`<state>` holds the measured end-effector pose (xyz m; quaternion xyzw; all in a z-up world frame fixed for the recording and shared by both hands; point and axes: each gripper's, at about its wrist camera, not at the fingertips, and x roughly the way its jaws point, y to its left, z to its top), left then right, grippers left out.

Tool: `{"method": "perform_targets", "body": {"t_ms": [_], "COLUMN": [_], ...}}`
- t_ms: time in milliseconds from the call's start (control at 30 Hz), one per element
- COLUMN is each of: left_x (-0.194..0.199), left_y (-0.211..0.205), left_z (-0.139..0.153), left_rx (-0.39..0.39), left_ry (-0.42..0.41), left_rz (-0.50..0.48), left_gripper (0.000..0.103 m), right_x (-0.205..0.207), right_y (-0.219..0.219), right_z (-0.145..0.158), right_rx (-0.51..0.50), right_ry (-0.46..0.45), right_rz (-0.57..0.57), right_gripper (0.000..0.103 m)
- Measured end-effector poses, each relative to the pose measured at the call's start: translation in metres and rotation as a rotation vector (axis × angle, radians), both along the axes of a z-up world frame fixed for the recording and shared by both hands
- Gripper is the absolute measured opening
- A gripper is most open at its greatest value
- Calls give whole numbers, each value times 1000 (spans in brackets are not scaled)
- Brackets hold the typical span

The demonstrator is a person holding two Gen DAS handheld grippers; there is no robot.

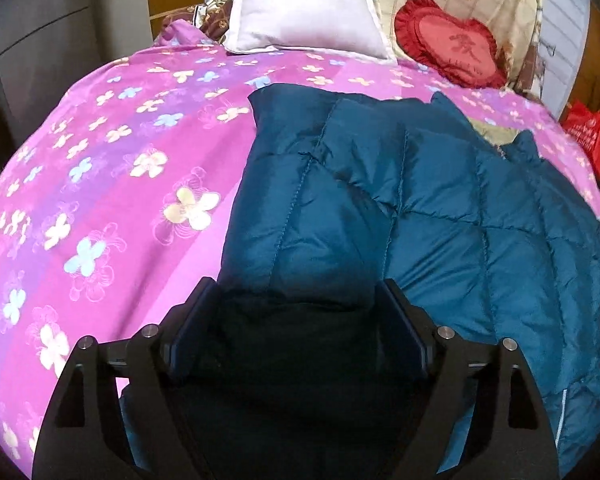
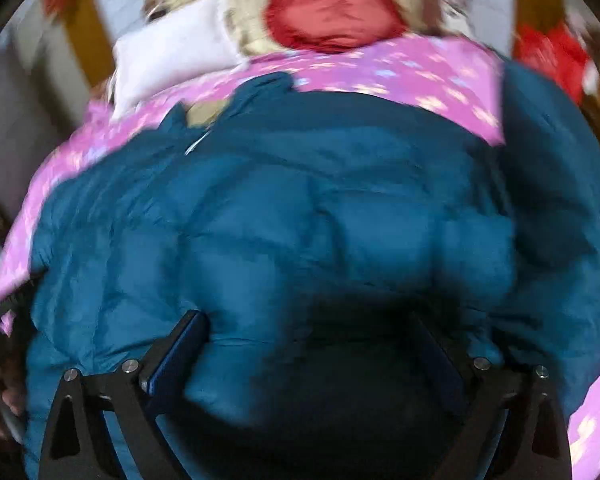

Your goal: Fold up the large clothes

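A teal quilted puffer jacket (image 1: 420, 184) lies spread on a bed covered by a pink flowered bedspread (image 1: 120, 160). My left gripper (image 1: 296, 284) points down at the jacket's near left edge. Its jaws stand wide with a puffy fold of jacket in the shadowed gap between them. In the blurred right wrist view the jacket (image 2: 300, 200) fills most of the frame. My right gripper (image 2: 306, 316) is down on it, jaws wide, with padded fabric bulging up between the fingers. The left pad (image 2: 180, 352) lies against the fabric.
A white pillow (image 1: 304, 8) and a red heart-shaped cushion (image 1: 448, 44) lie at the head of the bed before a floral quilt. A red bag (image 1: 592, 136) stands beyond the bed's right side. A hand (image 2: 8, 400) shows at the lower left of the right wrist view.
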<state>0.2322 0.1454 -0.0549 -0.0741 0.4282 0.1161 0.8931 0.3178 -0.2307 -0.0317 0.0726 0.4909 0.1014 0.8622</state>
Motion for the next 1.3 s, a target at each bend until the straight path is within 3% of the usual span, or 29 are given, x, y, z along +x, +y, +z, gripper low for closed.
{"method": "perform_targets", "body": {"t_ms": [67,167,267,333,433,500,600,700,800,967,1100,1200,1300], "left_x": [-6,-23,-34,-46,-70,-81,-90,-89,-87,-89,-89,-89,-89], "left_y": [0,2,1,-1,-14,-25,-42,-47,-42,-38,-39,-38,-37], "left_z": [6,13,14,22,26,20,7,7,4,5,5,5,5], "left_rx": [20,-1,10,1,4,22,59,88,62,57,60,58,61], "left_ry": [-12,-39,-13,-33,-63,-74,-72,-64,-51,-60,-59,-62,-64], "left_rz": [4,3,26,26,-26,-64,-130,-127,-107,-70,-62,-59,-51], "left_gripper": [81,81,81,81,81,81,81,81,81,81,81,81,81], "right_x": [-3,-25,-21,-27,-50,-62,-70,-66,-55,-24,-9,10,22], "right_y": [4,14,28,24,1,-32,-104,-193,-267,-363,-384,-383,-374], "right_z": [9,25,2,15,59,86,99,92,81,47,27,5,2], "right_rx": [-36,23,-121,-119,-106,-172,-239,-182,-163,-81,-62,-103,-174], "right_ry": [-5,-66,42,18,-135,-238,-247,-181,-140,-20,6,95,58], "right_rz": [-19,34,48,29,-29,-112,-287,-449,-579,-666,-677,-678,-643], "right_gripper": [92,93,100,99,99,99,99,99,99,99,99,101,102]}}
